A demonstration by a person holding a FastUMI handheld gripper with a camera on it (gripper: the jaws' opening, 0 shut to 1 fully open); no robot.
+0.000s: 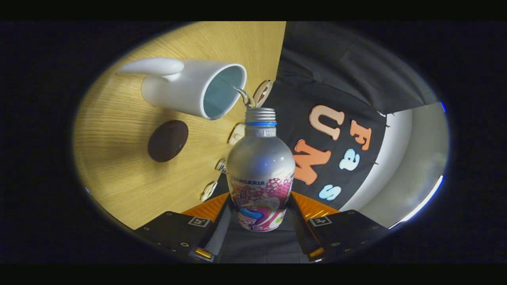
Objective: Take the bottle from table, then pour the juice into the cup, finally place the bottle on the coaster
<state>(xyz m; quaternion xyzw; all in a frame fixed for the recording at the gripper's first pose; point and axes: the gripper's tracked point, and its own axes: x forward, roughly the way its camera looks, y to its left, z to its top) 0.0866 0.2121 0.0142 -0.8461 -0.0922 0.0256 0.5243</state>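
A white cup (190, 89) and a dark round coaster (168, 141) sit on the pale wood-grain worktop (115, 174) at left, the whole scene tilted. At centre, the tongs (259, 221) clamp the silver bottle (260, 174) from both sides, its open mouth near the cup's rim, a thin stream running in. Black booth cloth (336, 71) hangs at right, a pale wall (412, 166) beyond.
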